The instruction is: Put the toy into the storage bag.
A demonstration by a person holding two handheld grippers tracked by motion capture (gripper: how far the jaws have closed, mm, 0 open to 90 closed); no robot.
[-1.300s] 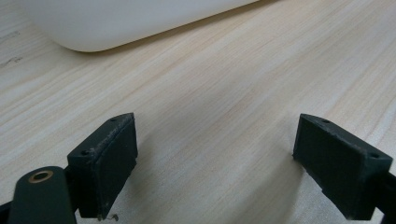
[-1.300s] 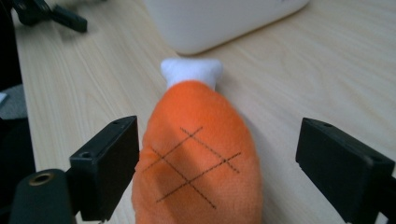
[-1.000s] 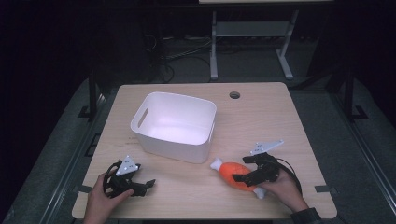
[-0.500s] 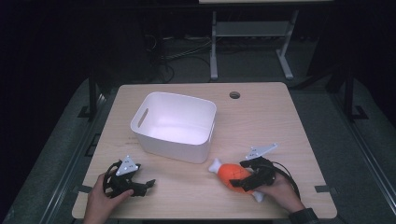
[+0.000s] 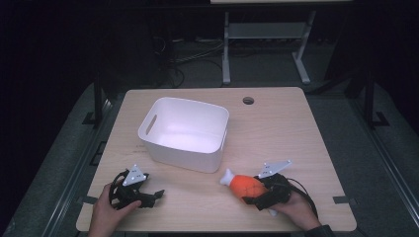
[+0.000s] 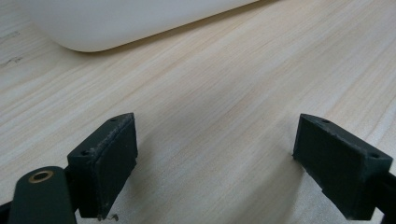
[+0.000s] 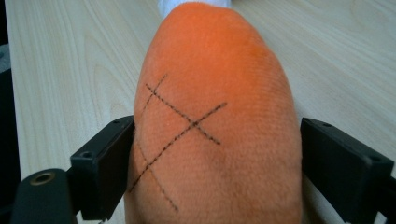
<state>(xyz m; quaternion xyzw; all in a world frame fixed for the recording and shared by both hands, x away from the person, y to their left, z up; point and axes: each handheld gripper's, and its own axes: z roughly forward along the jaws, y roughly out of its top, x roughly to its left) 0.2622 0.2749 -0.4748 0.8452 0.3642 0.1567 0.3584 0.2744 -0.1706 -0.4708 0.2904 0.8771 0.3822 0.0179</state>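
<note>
An orange plush drumstick (image 5: 243, 184) with a white tip lies on the wooden table (image 5: 281, 128) near its front edge, just right of the white bin (image 5: 184, 156). My right gripper (image 5: 253, 192) is shut on the drumstick, one jaw pressed against each side. In the right gripper view the drumstick (image 7: 210, 70) shows stitched black lines crossing its fabric, and my right gripper (image 7: 233, 163) grips its thick end. My left gripper (image 5: 154, 196) rests at the front left of the table. In the left gripper view it (image 6: 217, 158) stands open over bare wood.
The bin is open-topped, with a handle slot in its left wall, and its lower edge (image 6: 116, 23) lies just ahead of the left jaws. A round cable hole (image 5: 248, 100) sits near the table's far edge. Dark floor and cables surround the table.
The right gripper's grey plate has sunk lower and nearer the front edge. The orange drumstick has stayed about where it was. The left gripper has not moved.
</note>
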